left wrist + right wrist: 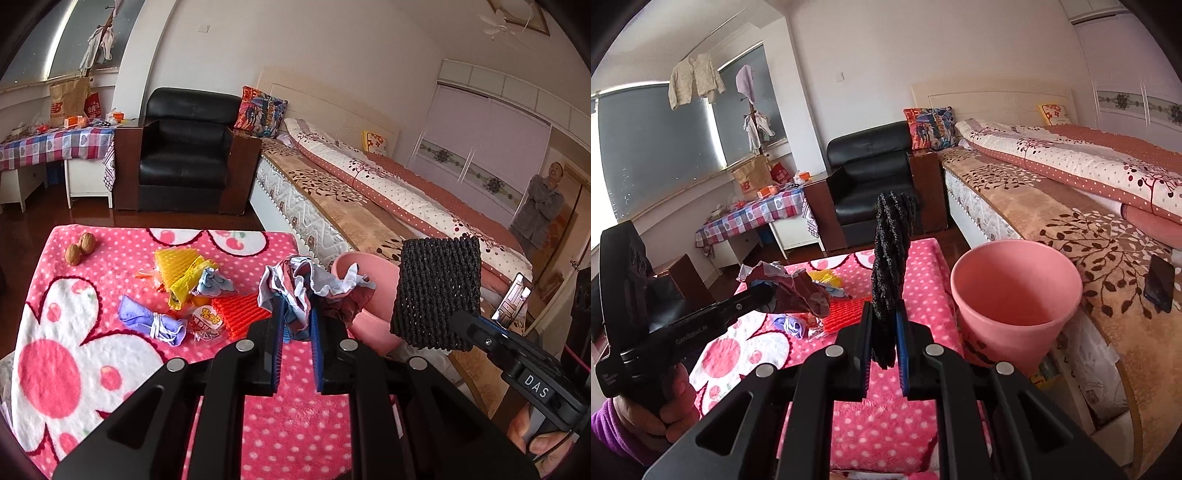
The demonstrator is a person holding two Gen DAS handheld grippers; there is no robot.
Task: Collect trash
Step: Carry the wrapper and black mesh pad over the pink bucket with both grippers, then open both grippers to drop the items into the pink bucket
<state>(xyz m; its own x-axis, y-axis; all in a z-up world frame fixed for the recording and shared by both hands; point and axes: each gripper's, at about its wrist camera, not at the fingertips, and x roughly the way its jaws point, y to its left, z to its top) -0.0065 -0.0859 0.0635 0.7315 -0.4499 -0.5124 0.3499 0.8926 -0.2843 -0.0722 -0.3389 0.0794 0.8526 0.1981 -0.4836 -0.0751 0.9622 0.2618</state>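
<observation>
Trash is held aloft: a crumpled wrapper (295, 291) clamped in the left tongs (297, 328), black foam netting (890, 266) in the right tongs (882, 332). Release over the pink bin (1015, 291), at three o'clock, is judged next.

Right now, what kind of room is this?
Most likely a bedroom at home: a made bed with pillows, a black armchair beside it, and clothes hanging by the window.

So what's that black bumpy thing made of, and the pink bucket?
The black net sleeve, pinched in the right gripper, looks like soft foam mesh: open woven holes, matte, and it bends. The pink bucket looks like smooth plastic, with an even colour and a dull sheen. Neither is certain from looks alone.
</observation>
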